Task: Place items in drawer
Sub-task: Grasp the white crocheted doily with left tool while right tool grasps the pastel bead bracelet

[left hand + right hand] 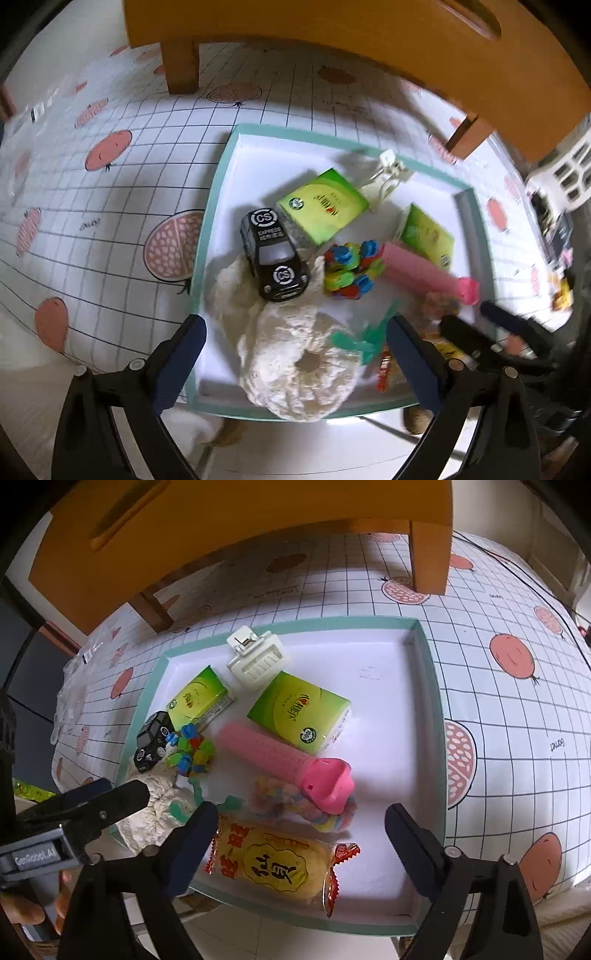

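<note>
- Shallow white tray with teal rim (430, 686) sits on the grid-and-fruit patterned tablecloth (110, 206), in front of an orange wooden drawer unit (258, 528). The drawer itself looks shut — no open compartment shows.
- Items all lie in the tray: black toy car (275, 254), two green tissue packs (299, 712), pink ribbed cylinder with a pink cap (291, 764), cream knitted hat (299, 365), yellow snack packet with red ends (273, 867), white hair claw (255, 657), cluster of coloured plastic blocks (349, 271).
- Left gripper (295, 358) spread wide above the hat, empty. Right gripper (301, 834) likewise released, over the snack packet.
- Risks: the hat is soft and lies under the car — a grasp could drag the car along. Packet is slick; the pads may slip. The grippers sit close together and could collide.
</note>
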